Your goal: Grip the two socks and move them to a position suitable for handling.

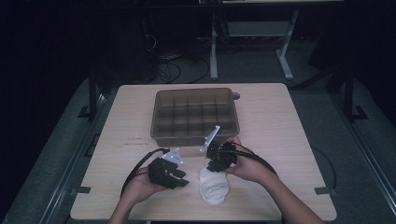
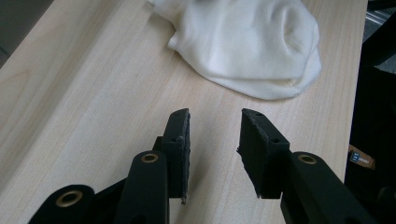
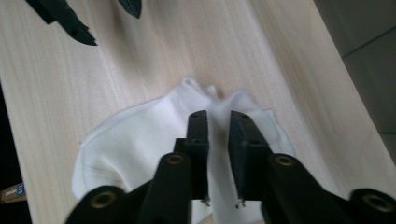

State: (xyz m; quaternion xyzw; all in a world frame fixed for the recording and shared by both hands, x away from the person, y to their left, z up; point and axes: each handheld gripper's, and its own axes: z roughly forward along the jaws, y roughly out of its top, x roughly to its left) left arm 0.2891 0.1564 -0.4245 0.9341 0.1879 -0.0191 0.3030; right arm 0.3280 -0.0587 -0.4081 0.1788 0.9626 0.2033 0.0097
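Note:
A white sock (image 1: 214, 186) lies bunched on the pale wooden table (image 1: 280, 121) near the front edge. My right gripper (image 1: 215, 167) points down onto its far end. In the right gripper view the jaws (image 3: 218, 119) stand a little apart over the sock (image 3: 135, 135), with a raised fold of fabric in the gap; the pads do not press on it. My left gripper (image 1: 180, 179) rests low to the left of the sock, open, with bare wood between its jaws (image 2: 215, 121). The sock (image 2: 252, 42) lies just ahead of them.
A brown plastic bin (image 1: 194, 90) divided into several compartments stands at the table's middle, just behind both grippers. A small round object (image 1: 236, 95) sits at its far right corner. Bare wood lies left and right of the bin. The front edge is close behind the sock.

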